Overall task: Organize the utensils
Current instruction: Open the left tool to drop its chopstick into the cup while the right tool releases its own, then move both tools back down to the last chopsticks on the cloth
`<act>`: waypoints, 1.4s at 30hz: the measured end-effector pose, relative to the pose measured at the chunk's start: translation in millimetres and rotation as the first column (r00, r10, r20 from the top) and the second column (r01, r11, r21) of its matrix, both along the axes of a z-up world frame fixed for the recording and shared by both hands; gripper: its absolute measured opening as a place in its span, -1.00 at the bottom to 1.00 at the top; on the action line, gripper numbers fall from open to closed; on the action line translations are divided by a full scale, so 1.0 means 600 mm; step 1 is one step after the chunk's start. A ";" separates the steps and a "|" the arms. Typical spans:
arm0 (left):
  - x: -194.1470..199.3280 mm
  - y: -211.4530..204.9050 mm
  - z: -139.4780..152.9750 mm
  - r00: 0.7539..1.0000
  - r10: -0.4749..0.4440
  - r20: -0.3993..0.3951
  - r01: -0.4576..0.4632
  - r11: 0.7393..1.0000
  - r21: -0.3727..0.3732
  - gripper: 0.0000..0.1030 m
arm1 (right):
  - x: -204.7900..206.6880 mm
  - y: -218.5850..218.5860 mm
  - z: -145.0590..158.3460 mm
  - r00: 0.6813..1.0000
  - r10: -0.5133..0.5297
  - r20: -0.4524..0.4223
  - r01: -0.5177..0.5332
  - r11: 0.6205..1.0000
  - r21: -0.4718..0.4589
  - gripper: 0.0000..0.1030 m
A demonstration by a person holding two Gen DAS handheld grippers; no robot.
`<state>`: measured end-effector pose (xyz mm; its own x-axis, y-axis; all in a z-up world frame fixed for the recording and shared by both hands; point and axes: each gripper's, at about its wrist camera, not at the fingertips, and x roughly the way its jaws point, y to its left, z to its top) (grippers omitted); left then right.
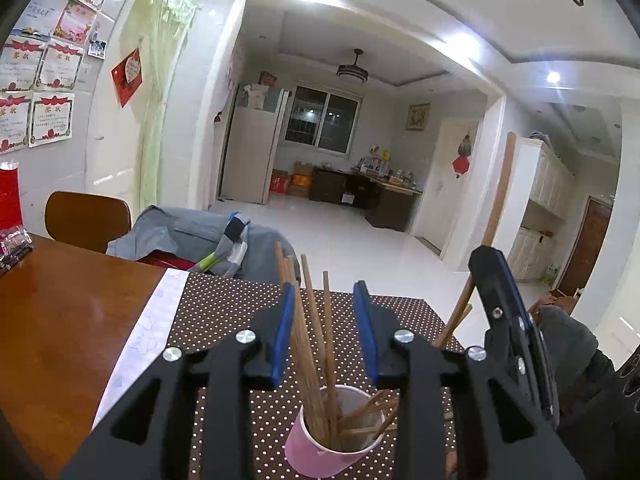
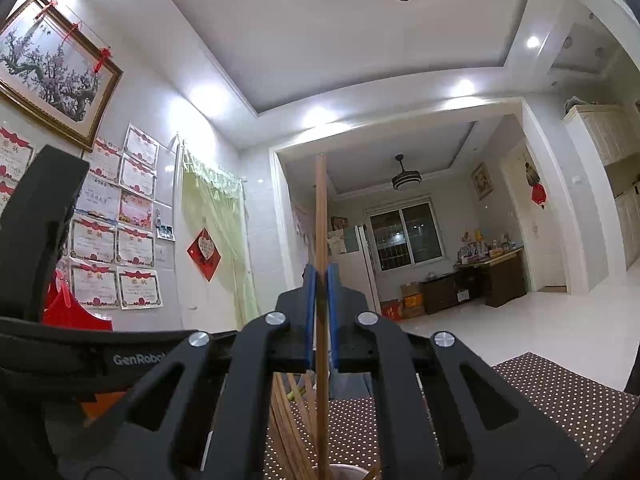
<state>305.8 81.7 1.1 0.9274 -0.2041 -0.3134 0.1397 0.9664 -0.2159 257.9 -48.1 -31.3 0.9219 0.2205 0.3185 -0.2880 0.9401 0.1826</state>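
Wooden worktop (image 1: 60, 312) under brown dotted mat (image 1: 224, 320), white paper strip (image 1: 140, 344) along its left edge. Brown chair back (image 1: 86, 220) beside grey clothing (image 1: 180, 236). Award certificates (image 1: 52, 120) on left wall; framed blossom picture (image 2: 52, 72). White fridge (image 1: 250, 148), window (image 1: 324, 120), ceiling fan (image 1: 352, 70) in far room.

Bright recessed ceiling spots (image 2: 464, 87) blown out; heavy fisheye bending, dark vignette corners; focus sharp.

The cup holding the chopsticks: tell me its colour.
Pink outside, white inside; the cup shows best in the left wrist view.
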 end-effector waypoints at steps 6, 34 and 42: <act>-0.001 -0.002 0.001 1.000 0.009 -0.008 -0.009 1.000 0.015 -0.42 | -0.002 0.002 -0.002 1.000 -0.010 0.008 0.010 1.000 -0.007 -0.86; 0.015 -0.003 -0.010 0.997 0.033 -0.063 -0.030 0.998 0.050 -0.30 | 0.032 0.005 0.005 0.982 -0.004 -0.188 0.000 1.000 -0.022 -0.87; 0.022 0.004 -0.013 0.995 0.048 -0.085 -0.044 0.998 0.048 -0.29 | 0.046 0.016 -0.001 0.962 -0.017 -0.273 0.003 0.999 -0.052 -0.89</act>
